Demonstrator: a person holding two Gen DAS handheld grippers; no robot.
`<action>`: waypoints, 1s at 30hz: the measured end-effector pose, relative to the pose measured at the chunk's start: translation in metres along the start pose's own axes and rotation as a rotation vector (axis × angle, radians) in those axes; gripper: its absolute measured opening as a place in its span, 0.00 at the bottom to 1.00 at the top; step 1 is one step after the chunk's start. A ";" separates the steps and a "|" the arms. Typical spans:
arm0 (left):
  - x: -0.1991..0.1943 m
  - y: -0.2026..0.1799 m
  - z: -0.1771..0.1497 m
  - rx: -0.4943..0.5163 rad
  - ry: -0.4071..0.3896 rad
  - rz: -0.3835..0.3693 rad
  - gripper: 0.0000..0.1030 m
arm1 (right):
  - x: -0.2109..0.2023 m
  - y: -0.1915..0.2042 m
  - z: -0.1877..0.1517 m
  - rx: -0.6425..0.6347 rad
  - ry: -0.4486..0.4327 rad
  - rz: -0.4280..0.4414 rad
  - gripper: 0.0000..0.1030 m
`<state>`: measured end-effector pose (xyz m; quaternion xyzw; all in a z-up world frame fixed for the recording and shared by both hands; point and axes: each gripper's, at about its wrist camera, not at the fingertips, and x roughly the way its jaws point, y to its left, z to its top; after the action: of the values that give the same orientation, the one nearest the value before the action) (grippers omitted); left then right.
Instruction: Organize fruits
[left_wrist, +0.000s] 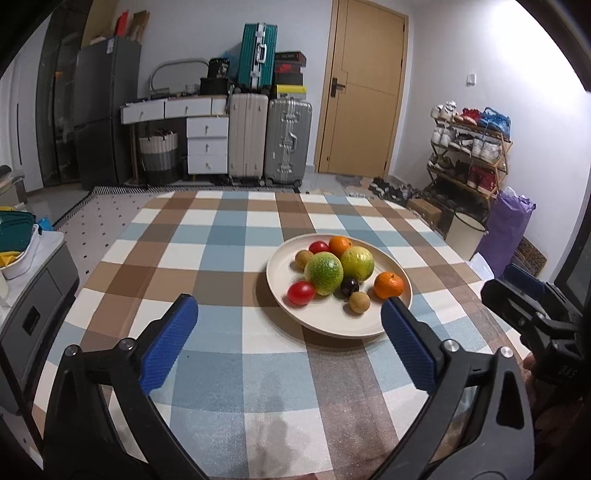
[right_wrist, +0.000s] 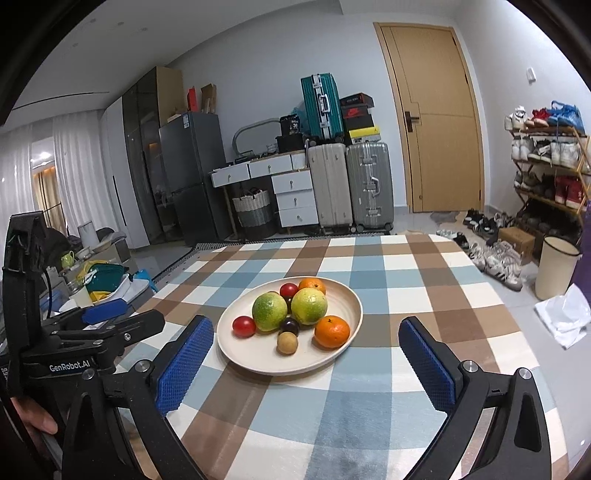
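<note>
A cream plate (left_wrist: 325, 325) (right_wrist: 258, 360) sits on the checked tablecloth and holds several fruits: two large green fruits (left_wrist: 324, 272) (right_wrist: 269, 311), two oranges (left_wrist: 388, 284) (right_wrist: 331, 331), two red tomatoes (left_wrist: 300, 292) (right_wrist: 243, 326), a dark plum (left_wrist: 349, 287) (right_wrist: 289, 326) and small brown fruits (left_wrist: 359, 302) (right_wrist: 287, 343). My left gripper (left_wrist: 288, 317) is open and empty, just short of the plate's near edge. My right gripper (right_wrist: 306, 341) is open and empty, with the plate between and beyond its fingers. The left gripper also shows in the right wrist view (right_wrist: 107, 314), and the right gripper at the left wrist view's right edge (left_wrist: 524, 284).
The checked tablecloth (left_wrist: 229, 258) (right_wrist: 406, 280) covers the table. Beyond it are suitcases (left_wrist: 269, 140), white drawers (left_wrist: 207, 144), a door (left_wrist: 365, 92) and a shoe rack (left_wrist: 469, 155). A side cabinet with a tub (left_wrist: 18, 243) stands to the left.
</note>
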<state>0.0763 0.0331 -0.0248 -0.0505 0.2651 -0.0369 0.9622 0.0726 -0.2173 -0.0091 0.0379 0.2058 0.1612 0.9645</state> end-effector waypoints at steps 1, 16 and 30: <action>-0.001 0.001 -0.001 0.003 -0.016 0.010 0.98 | -0.002 0.000 -0.001 -0.005 -0.008 0.001 0.99; 0.016 0.012 -0.022 0.023 -0.076 0.097 0.99 | -0.004 0.000 -0.010 -0.063 -0.053 -0.029 0.99; 0.026 0.009 -0.025 0.034 -0.097 0.143 0.99 | 0.004 0.000 -0.022 -0.095 -0.033 -0.036 0.99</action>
<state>0.0861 0.0378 -0.0608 -0.0168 0.2207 0.0296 0.9747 0.0674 -0.2153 -0.0306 -0.0092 0.1827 0.1527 0.9712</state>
